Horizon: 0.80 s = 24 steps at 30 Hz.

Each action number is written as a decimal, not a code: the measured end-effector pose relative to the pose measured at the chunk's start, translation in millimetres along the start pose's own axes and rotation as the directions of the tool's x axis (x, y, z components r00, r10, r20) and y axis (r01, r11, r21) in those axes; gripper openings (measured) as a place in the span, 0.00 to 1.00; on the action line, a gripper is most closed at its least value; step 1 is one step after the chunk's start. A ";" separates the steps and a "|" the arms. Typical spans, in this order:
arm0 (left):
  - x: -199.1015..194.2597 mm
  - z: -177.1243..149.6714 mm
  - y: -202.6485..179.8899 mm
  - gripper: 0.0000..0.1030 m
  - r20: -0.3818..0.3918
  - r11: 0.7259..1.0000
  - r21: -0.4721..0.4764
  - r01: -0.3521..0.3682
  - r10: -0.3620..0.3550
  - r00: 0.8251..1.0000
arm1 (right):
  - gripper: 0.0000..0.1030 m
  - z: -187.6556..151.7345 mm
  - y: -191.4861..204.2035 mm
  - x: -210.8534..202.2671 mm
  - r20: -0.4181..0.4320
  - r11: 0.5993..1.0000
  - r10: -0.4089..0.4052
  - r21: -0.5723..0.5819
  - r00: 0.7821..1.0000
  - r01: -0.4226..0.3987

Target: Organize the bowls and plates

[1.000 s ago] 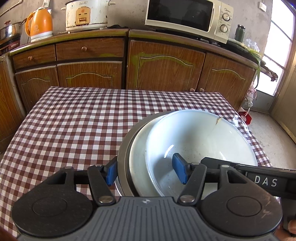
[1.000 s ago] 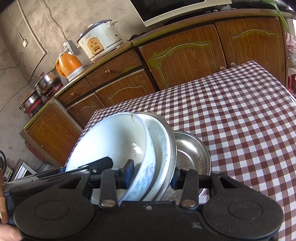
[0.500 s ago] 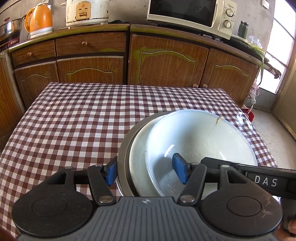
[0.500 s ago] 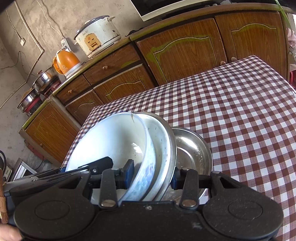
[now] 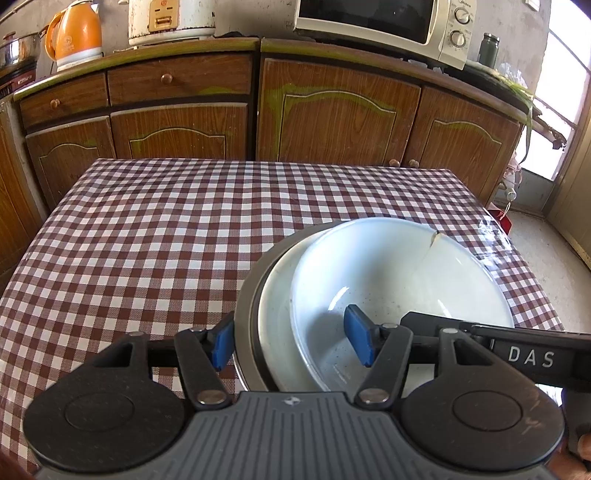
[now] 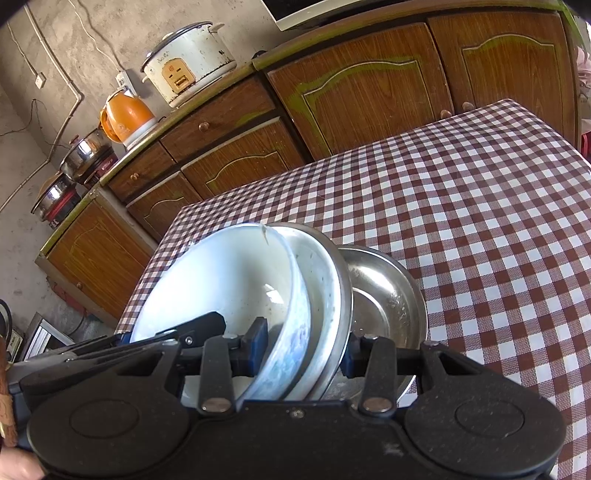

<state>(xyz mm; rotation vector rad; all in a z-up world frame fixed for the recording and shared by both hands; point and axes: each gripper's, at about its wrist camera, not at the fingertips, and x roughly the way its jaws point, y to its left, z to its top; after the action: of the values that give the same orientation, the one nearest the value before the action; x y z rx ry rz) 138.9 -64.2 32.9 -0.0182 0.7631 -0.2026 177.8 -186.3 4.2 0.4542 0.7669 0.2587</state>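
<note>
A white bowl [image 5: 399, 280] [image 6: 229, 280] with a cracked rim lies tilted inside a pale metal-rimmed dish [image 5: 277, 306] [image 6: 321, 280]. In the right wrist view a steel bowl [image 6: 384, 295] sits behind and under them. My left gripper [image 5: 290, 341] is shut on the stack, one blue pad outside the dish rim and one inside the white bowl. My right gripper [image 6: 303, 350] is shut on the white bowl and dish together, its outer pad inside the steel bowl. The stack hangs over the near part of the checked table [image 5: 147, 240] [image 6: 480, 221].
Brown cabinets [image 5: 332, 122] run along the far side of the table. On the counter stand a microwave [image 5: 380, 22], a rice cooker [image 6: 188, 62] and an orange kettle [image 6: 125, 114]. A doorway [image 5: 554, 129] opens at the right.
Both grippers have sunk a little toward the table with the stack still held. The grips and the bowls' places between the jaws look the same.
</note>
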 end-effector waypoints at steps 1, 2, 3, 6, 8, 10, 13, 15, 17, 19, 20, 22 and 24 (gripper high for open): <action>1.6 0.3 0.5 0.61 -0.002 1.000 0.001 0.000 0.000 1.000 | 0.47 -0.1 0.1 1.4 -0.002 1.000 0.000 0.002 1.000 0.000; 3.5 0.5 1.1 0.61 -0.004 1.000 0.001 0.001 -0.001 1.000 | 0.47 -0.6 0.3 2.2 -0.003 1.000 -0.001 0.003 1.000 0.001; 4.9 0.6 1.7 0.61 -0.005 1.000 0.001 0.001 -0.001 1.000 | 0.47 -0.4 -0.4 3.6 -0.005 1.000 -0.001 0.004 1.000 0.001; 8.4 0.7 2.6 0.61 -0.010 1.000 0.001 0.001 -0.001 1.000 | 0.47 -0.3 -2.4 6.8 -0.010 1.000 -0.001 0.005 1.000 0.001; 10.1 0.2 3.3 0.61 -0.013 1.000 0.001 0.001 -0.001 1.000 | 0.47 0.1 -3.8 9.2 -0.014 1.000 -0.001 0.007 1.000 0.001; 11.8 0.3 3.5 0.61 -0.017 1.000 0.003 0.001 -0.001 1.000 | 0.47 0.5 -5.4 11.6 -0.017 1.000 -0.001 0.010 1.000 0.001; 15.7 0.6 3.1 0.61 -0.023 1.000 0.008 0.002 -0.001 1.000 | 0.47 0.7 -8.6 15.2 -0.022 1.000 -0.001 0.016 1.000 0.001; 18.6 0.8 2.6 0.61 -0.026 1.000 0.009 0.003 -0.003 1.000 | 0.47 -0.2 -10.1 16.6 -0.024 1.000 -0.002 0.019 1.000 0.002; 21.3 0.8 2.4 0.61 -0.030 1.000 0.009 0.003 -0.003 1.000 | 0.47 -0.6 -12.2 18.2 -0.025 1.000 -0.003 0.020 1.000 0.003; 23.5 0.9 2.4 0.61 -0.033 1.000 0.011 0.002 -0.001 0.999 | 0.47 -1.3 -14.1 19.7 -0.028 1.000 -0.003 0.023 1.000 0.004; 23.8 0.6 1.6 0.61 -0.036 1.000 0.012 0.001 0.000 0.999 | 0.47 -1.8 -15.2 20.5 -0.029 1.000 -0.003 0.026 1.000 0.004; 26.5 0.7 1.9 0.61 -0.039 1.000 0.013 0.002 -0.001 0.999 | 0.47 -2.5 -16.9 22.1 -0.031 1.000 -0.003 0.030 1.000 0.004; 27.9 0.6 2.7 0.61 -0.042 1.000 0.016 0.001 0.000 0.999 | 0.47 -3.0 -18.3 23.8 -0.033 0.999 -0.003 0.032 0.999 0.004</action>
<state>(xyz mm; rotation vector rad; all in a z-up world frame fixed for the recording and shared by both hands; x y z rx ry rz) 159.5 -66.9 14.0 0.0011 0.8036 -0.2101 193.4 -192.3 -21.0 0.4798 0.8045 0.2515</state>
